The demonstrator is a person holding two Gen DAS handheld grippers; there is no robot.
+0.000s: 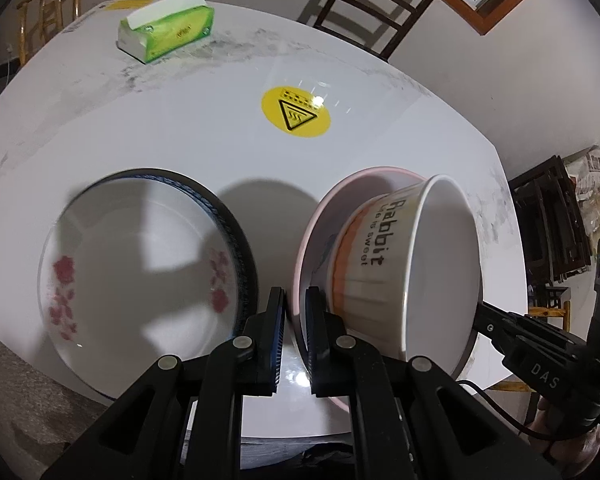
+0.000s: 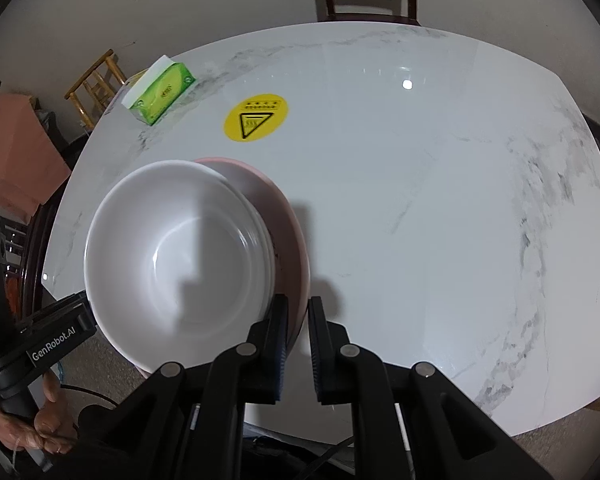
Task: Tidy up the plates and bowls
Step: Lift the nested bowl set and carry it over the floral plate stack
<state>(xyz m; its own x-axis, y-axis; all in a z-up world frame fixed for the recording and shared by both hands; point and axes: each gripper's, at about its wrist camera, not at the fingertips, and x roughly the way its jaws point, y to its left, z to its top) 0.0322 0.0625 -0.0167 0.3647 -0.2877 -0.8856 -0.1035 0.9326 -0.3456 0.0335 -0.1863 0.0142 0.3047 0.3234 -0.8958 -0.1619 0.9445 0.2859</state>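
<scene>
Two tools clamped opposite rims of one pink-rimmed plate (image 1: 314,240), white ribbed "Rabbit" bowl (image 1: 420,264) riding inside, tilted above the marble tabletop (image 2: 420,200): left tool (image 1: 296,300), right tool (image 2: 298,308). Judged best to level both hands so nothing slid.

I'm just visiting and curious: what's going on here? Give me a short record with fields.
Surface: white marble-look table
Carried item: pink round plate with a white ceramic bowl lettered "Rabbit" sitting in it
Left gripper: shut on the pink plate's rim
Right gripper: shut on the rim at the opposite side
Waiting on table: dark-rimmed plate with red flowers, untouched
Other items: green tissue pack, yellow round warning sticker
</scene>
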